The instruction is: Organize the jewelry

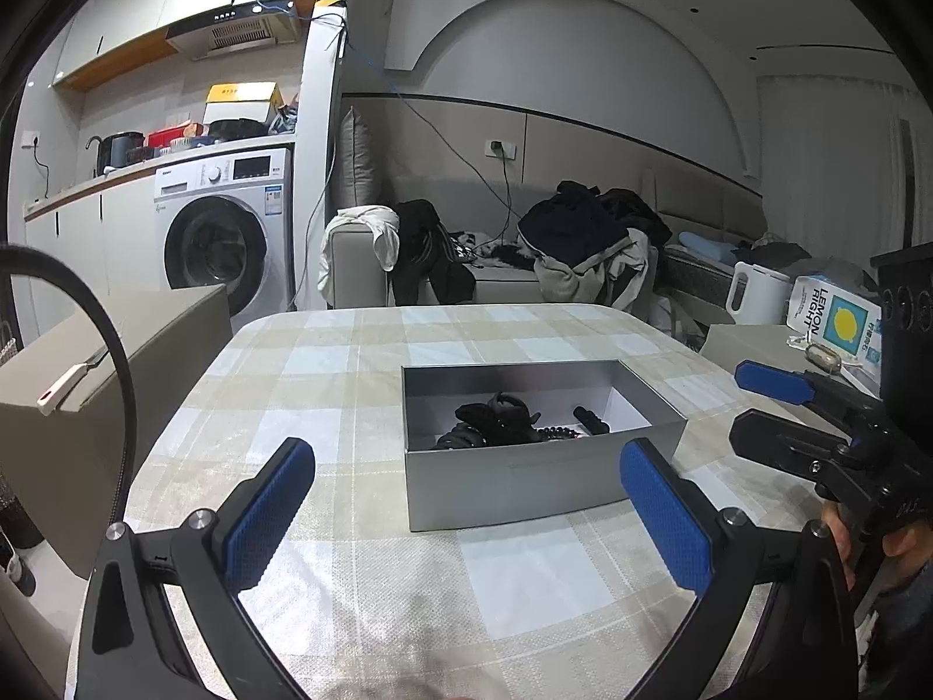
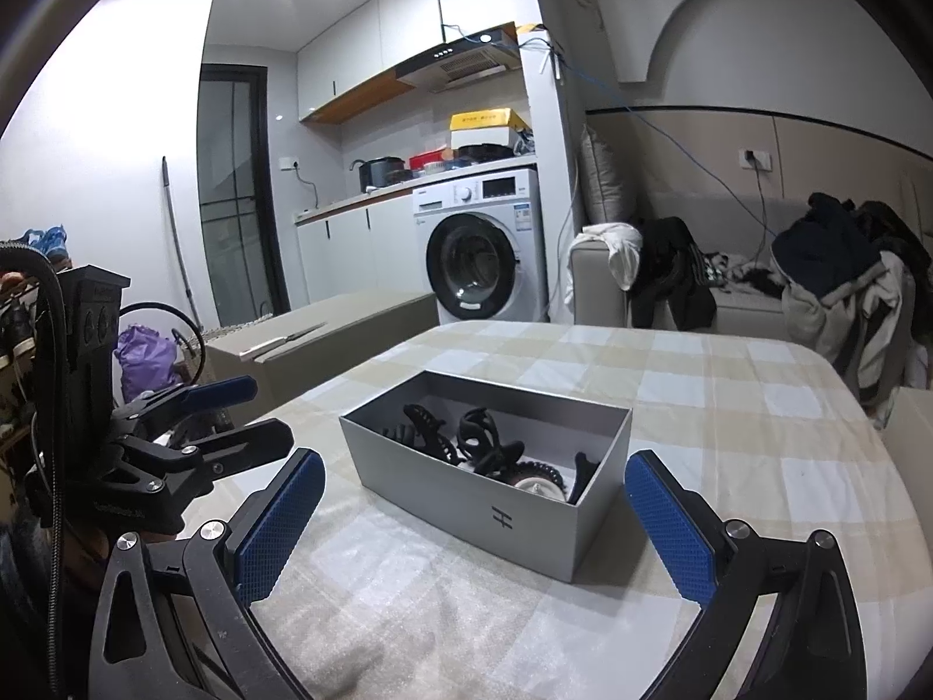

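My left gripper [image 1: 466,516] and right gripper [image 2: 475,519] both hang wide apart and hold nothing, above the checked tablecloth [image 1: 361,571]. The grey box [image 2: 466,501] ahead holds black hair clips [image 2: 466,443].

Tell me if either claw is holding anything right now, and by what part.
Nothing is held. The left claw and right claw are both open and empty, short of the box with the hair clips inside.

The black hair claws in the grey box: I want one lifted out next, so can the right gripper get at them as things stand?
Probably yes. The grey box has no lid, the black hair claws lie exposed on top, and the right gripper is open with nothing between.
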A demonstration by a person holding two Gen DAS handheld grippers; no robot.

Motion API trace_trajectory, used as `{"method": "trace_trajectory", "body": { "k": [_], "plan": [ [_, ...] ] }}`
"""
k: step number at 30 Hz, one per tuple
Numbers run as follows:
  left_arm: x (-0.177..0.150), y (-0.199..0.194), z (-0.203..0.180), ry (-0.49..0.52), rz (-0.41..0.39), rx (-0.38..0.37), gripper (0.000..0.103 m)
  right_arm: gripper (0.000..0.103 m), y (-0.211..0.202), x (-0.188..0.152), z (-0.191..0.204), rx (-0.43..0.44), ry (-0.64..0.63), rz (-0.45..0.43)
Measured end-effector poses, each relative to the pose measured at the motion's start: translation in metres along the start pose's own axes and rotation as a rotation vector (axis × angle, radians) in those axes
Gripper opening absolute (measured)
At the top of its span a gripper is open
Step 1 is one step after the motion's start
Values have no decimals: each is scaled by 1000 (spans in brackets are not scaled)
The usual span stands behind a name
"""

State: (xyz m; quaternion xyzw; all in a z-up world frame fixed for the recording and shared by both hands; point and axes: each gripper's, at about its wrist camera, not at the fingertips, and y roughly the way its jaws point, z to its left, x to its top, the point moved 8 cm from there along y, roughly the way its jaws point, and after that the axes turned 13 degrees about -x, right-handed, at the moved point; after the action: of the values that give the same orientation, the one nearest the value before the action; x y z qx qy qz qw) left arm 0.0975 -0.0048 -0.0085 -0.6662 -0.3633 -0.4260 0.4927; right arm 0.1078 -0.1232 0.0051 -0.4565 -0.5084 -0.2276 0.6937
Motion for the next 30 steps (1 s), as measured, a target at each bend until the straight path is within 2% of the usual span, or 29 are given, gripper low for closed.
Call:
{"method": "trace_trajectory", "body": {
  "k": [13,30],
  "plan": [
    [0,-2,-3,9,-11,9,102,103,-8,2,2,-26,-22,-45],
    [-1,-2,-3,12,-6,11,102,103,-11,2,10,-31,-59,-57]
  ]
}}
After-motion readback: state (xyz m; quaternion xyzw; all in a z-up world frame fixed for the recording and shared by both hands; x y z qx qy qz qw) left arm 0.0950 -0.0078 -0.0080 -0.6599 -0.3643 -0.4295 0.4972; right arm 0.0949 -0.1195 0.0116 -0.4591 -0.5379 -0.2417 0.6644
